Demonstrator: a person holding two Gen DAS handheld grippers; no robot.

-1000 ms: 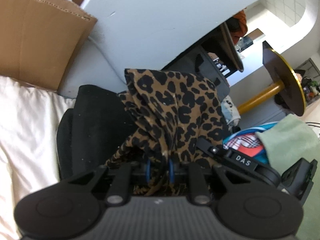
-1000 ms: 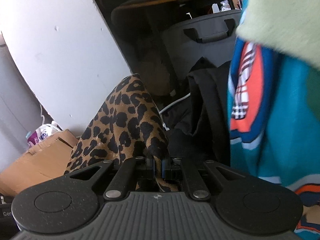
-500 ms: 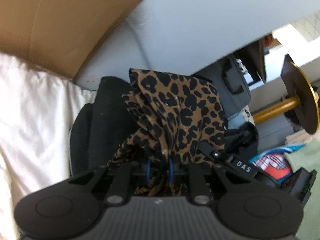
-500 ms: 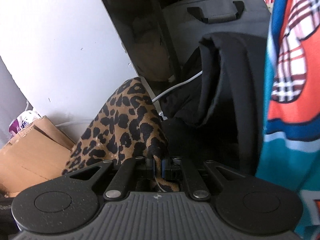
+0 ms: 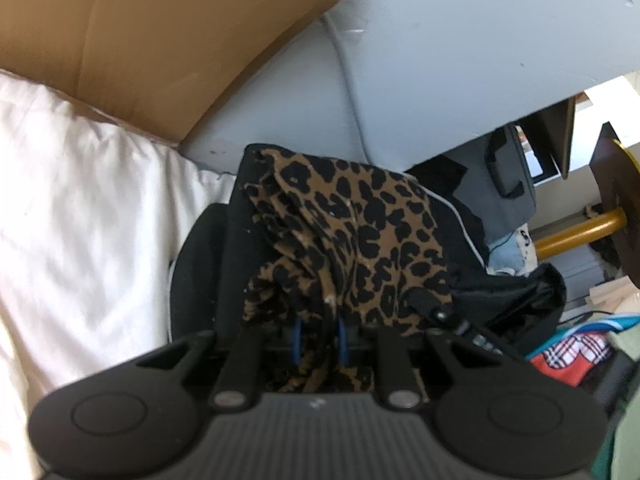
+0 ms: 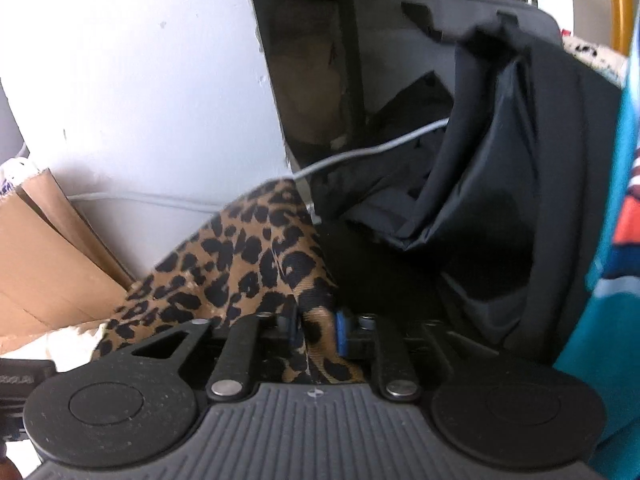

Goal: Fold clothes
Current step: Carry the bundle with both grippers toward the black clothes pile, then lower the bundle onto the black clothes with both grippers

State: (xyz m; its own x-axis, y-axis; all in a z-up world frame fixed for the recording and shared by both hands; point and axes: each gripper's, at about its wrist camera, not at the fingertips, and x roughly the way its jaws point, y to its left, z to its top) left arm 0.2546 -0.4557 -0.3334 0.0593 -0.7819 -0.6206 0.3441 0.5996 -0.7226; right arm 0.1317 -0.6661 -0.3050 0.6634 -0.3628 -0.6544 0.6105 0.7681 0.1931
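A leopard-print garment [image 5: 360,232] is bunched up and draped over a black folded garment [image 5: 208,264] on white bedding [image 5: 80,220]. My left gripper [image 5: 320,336] is shut on a gathered fold of it, which fills the gap between the blue pads. In the right wrist view the same leopard-print garment [image 6: 248,264] rises to a peak ahead of my right gripper [image 6: 318,330]. Its jaws are opening, and a strip of the cloth hangs loose between the parted pads.
A cardboard box [image 5: 160,40] and a grey-white wall panel [image 5: 460,60] stand behind the bedding. A black jacket [image 6: 500,200], a white cable [image 6: 360,156] and a grey case [image 6: 400,40] lie ahead on the right, beside a teal and orange garment [image 6: 616,280].
Both grippers have sunk with the leopard garment, bringing the black clothes and bedding closer. The right gripper's pads, pinched tight on the cloth before, now stand apart.
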